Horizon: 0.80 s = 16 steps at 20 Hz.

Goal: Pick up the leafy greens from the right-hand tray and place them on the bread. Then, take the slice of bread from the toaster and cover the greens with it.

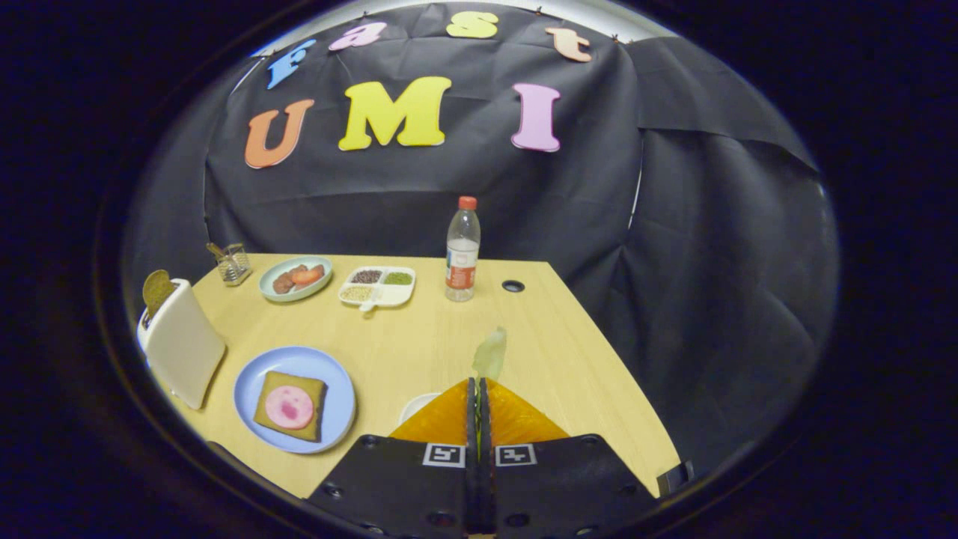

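Note:
My gripper [477, 383] is shut on a pale green leaf [491, 353], which sticks up from between the fingertips above the table. Just left of the fingers shows the white rim of a tray [416, 406], mostly hidden by them. Further left, a blue plate [338, 397] holds a brown bread slice [271, 387] topped with a pink round of meat [288, 406]. Beyond that plate stands a white toaster [179, 344] with a bread slice [156, 289] poking out of its slot.
On the far side of the wooden table [419, 337] stand a water bottle [462, 251], a white compartment dish [378, 286] with grains, a green plate [269, 293] of food and a small glass holder [233, 263]. The table's right edge runs close beside the fingers.

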### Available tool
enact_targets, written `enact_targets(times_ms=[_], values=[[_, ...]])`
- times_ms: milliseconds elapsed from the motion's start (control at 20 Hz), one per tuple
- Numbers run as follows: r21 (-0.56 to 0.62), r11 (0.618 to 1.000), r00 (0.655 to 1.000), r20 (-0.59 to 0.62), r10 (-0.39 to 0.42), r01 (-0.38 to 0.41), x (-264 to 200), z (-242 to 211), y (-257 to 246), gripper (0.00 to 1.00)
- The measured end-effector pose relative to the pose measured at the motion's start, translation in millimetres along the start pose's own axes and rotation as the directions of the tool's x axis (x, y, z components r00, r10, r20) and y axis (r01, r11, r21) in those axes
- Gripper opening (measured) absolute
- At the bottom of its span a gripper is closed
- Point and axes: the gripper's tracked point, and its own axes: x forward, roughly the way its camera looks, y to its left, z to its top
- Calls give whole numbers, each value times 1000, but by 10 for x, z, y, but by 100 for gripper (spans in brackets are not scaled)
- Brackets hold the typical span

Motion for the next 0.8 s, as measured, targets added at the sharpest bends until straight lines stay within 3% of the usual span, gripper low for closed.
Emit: enact_targets(times_ms=[300,800], values=[[-37,997,995,58,76,-74,-324,161,757,0],[-58,974,972,77,221,-217,-424,52,2194,0]])
